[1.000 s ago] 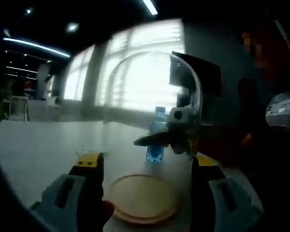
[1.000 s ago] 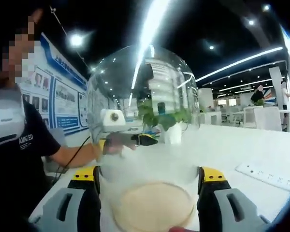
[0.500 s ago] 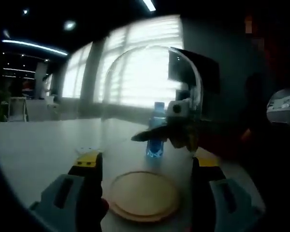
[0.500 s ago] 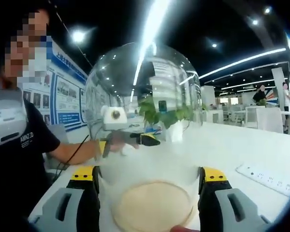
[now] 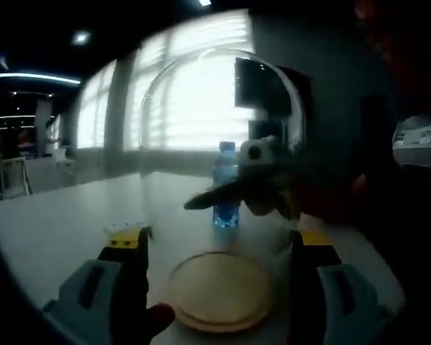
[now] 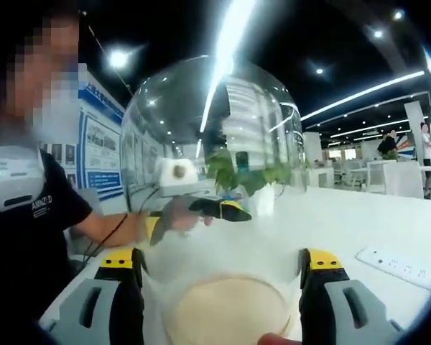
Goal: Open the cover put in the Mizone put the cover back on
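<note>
Left gripper view shows the left gripper with its yellow-tipped jaws pressed on both sides of the clear glass dome cover, held above the round wooden base plate; the right gripper clamps the same dome from the opposite side. The blue Mizone bottle stands on the white table beyond the plate, not yet on it. I think the smooth glass may slip if either grip loosens or the hands move unevenly.

Grey hand-held gripper with 2 black jaws, yellow tips, person's black T-shirt, white lettering
</note>
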A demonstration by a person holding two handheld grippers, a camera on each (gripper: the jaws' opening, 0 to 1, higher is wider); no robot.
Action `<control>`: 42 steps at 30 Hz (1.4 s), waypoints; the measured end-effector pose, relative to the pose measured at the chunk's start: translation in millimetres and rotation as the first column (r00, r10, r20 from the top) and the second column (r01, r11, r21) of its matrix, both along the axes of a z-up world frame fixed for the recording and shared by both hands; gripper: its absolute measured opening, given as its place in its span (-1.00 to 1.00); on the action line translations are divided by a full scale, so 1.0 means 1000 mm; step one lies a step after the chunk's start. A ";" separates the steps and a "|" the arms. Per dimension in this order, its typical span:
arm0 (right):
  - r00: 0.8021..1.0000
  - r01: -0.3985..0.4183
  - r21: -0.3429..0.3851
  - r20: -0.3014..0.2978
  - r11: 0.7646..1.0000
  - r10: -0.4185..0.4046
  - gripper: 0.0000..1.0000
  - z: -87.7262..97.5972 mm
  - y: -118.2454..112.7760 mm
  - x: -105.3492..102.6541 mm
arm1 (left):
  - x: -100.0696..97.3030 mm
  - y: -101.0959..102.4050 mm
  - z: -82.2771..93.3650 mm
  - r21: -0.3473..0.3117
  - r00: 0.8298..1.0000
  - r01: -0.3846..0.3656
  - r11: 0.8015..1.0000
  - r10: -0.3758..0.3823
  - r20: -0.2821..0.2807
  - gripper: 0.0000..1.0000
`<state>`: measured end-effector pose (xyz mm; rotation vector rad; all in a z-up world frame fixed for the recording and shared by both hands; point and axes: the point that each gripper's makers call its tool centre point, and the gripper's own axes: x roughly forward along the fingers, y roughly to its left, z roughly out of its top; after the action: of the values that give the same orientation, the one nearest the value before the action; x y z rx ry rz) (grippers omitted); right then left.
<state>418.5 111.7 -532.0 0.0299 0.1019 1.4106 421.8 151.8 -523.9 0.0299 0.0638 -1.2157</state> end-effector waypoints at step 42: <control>1.000 0.018 0.000 0.002 1.000 -0.018 0.65 0.021 -0.008 -0.008 | -0.008 -0.015 0.019 0.048 0.999 0.007 0.999 -0.006 -0.038 0.38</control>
<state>410.4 104.0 -511.2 0.0296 0.0997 1.3931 413.6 136.4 -504.9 0.0497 0.1260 -1.2212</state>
